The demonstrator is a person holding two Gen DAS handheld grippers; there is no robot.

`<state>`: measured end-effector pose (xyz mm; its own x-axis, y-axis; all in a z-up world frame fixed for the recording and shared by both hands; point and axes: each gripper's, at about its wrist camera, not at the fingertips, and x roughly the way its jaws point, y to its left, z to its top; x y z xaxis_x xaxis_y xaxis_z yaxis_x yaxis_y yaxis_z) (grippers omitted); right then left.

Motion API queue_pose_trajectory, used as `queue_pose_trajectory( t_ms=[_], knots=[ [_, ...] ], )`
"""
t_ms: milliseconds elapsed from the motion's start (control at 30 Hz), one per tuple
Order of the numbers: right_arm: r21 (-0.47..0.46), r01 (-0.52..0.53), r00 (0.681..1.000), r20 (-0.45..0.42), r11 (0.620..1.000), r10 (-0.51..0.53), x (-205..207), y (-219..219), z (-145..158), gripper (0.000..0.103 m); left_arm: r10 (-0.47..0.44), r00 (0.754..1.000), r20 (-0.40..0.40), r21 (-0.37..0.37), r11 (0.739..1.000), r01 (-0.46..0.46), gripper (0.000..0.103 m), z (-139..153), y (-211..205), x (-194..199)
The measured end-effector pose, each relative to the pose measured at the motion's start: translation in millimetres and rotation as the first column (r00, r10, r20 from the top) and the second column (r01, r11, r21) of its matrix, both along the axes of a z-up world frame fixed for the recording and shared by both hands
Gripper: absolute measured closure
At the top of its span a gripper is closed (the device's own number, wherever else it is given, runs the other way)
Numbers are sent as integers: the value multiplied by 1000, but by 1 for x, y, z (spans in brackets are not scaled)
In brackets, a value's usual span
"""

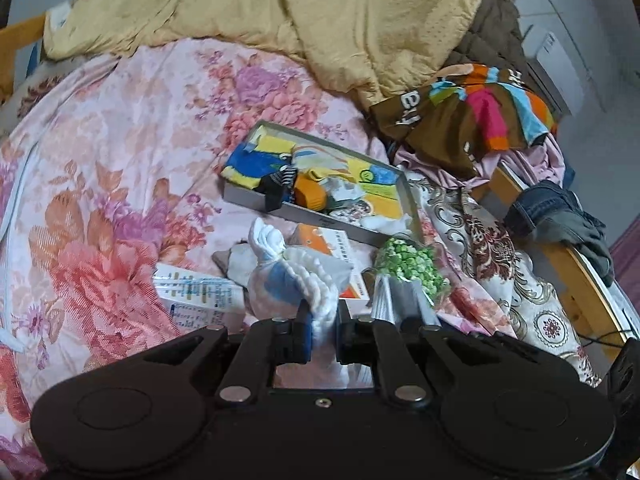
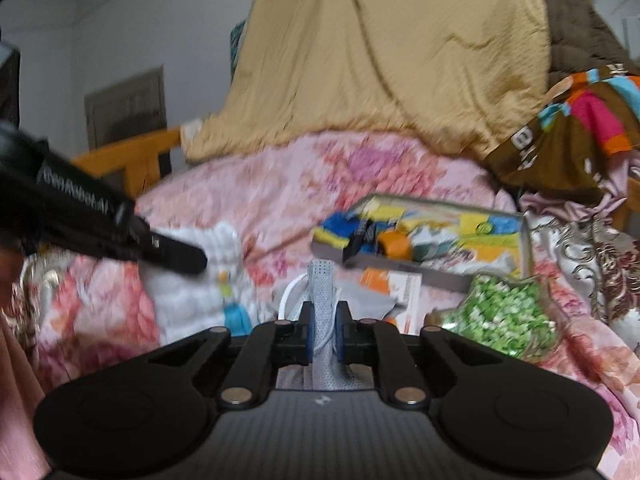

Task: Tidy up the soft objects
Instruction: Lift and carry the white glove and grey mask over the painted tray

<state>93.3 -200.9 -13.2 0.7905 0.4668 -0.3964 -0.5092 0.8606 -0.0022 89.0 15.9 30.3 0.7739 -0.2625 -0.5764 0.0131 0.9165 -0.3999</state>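
My left gripper (image 1: 322, 320) is shut on a white sock with blue patches (image 1: 288, 276), held just above the floral bed cover. My right gripper (image 2: 323, 320) is shut on a grey dotted sock (image 2: 322, 292) that stands up between its pads. A shallow grey box (image 1: 352, 226) beyond both grippers holds several socks: a blue and yellow one (image 1: 250, 164), a black striped one (image 1: 278, 188) and an orange one (image 1: 310, 194). The box also shows in the right wrist view (image 2: 432, 274). The left gripper (image 2: 176, 254) crosses the right wrist view at left, over the white sock (image 2: 208, 276).
A bag of green peas (image 1: 412, 268) lies right of the grippers. Orange and white cartons (image 1: 340, 244) and a white printed box (image 1: 200, 296) lie on the floral cover (image 1: 120, 160). A tan quilt (image 1: 320, 20), a striped brown garment (image 1: 472, 116) and jeans (image 1: 548, 204) are piled behind and right.
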Motion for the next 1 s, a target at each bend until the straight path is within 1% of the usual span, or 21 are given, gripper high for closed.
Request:
queue_pose_trajectory(
  t_ms=[100, 300, 400, 467, 567, 733, 833, 1000],
  knots=[
    [36, 18, 999, 29, 999, -19, -3, -9, 6, 92, -8, 1000, 11, 13, 1000, 8, 93, 5, -7, -4],
    [92, 39, 998, 53, 995, -44, -6, -23, 14, 92, 2, 1000, 21, 35, 999, -3, 93, 14, -14, -8],
    [123, 39, 996, 73, 992, -48, -8, -28, 18, 92, 11, 1000, 26, 31, 999, -12, 93, 19, -17, -8],
    [149, 33, 994, 94, 988, -47, -12, -31, 23, 92, 14, 1000, 22, 15, 1000, -14, 93, 20, -18, -8],
    [165, 32, 991, 120, 986, -52, -16, -34, 26, 92, 26, 999, 21, -8, 1000, -26, 93, 24, -21, -6],
    [185, 42, 989, 133, 982, -67, -19, -42, 32, 92, 67, 997, 49, -11, 998, -67, 93, 40, -27, -7],
    [212, 50, 984, 154, 976, -84, -21, -48, 42, 92, 92, 995, 48, -21, 996, -91, 93, 53, -29, -4],
    [248, 56, 982, 162, 967, -98, -16, -59, 44, 92, 97, 993, 67, 16, 995, -99, 93, 70, -44, 7]
  ],
)
